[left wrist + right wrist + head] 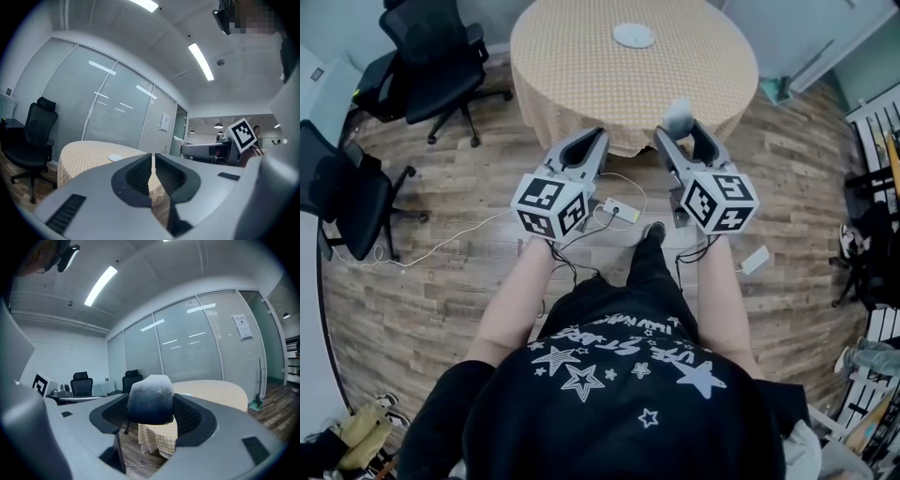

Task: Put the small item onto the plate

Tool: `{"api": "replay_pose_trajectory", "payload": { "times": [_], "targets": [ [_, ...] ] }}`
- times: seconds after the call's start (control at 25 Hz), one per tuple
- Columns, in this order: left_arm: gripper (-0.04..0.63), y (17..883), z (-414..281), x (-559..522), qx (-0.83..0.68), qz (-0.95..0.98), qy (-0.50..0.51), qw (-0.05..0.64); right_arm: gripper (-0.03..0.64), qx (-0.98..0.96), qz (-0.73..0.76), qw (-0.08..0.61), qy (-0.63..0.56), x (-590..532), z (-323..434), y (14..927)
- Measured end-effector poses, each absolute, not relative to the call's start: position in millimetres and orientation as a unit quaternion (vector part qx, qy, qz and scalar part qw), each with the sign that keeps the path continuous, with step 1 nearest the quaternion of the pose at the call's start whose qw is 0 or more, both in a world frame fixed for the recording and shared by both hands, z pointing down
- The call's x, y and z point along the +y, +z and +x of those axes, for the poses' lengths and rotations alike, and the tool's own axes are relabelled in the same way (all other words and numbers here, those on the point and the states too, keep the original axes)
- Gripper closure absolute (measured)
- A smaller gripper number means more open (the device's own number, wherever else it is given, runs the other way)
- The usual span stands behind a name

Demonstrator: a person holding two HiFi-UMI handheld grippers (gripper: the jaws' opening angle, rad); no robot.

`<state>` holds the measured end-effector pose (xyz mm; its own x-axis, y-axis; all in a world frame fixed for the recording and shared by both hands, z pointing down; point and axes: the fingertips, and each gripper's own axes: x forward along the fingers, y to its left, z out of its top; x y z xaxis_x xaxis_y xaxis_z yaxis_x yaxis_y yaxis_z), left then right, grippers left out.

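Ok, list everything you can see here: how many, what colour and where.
round table: one, tan checked cloth, ahead of the person
plate: one, white, on the table's far side
small item: one, grey-white, between the right gripper's jaws
office chairs: at least two, black, left of the table
cables: several, white and black, on the wood floor
small boxes: two, white, on the floor near the cables
left gripper: one, grey, shut and empty
right gripper: one, grey, shut on the small item
arms: two, bare, holding the grippers
shirt: one, black with white stars
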<state>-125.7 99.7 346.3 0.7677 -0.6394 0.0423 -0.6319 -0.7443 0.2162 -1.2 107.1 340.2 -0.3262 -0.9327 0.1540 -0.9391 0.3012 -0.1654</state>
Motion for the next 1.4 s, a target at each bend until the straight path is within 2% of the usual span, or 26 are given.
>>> {"api": "replay_pose_trajectory", "payload": {
  "times": [0.4,1.4],
  "targets": [
    [0.566,363.1,-108.2,43.3,-0.373,0.921,-0.008,0.110,0.308,-0.816,0.564,0.006,0.123,43.7,33.0,360.4],
    [0.566,384.1,30.4,-178.1,-0.499,0.855,0.022,0.144,0.308,-0.874,0.448,0.049,0.179,-204.9,173.4,407.1]
  ]
}}
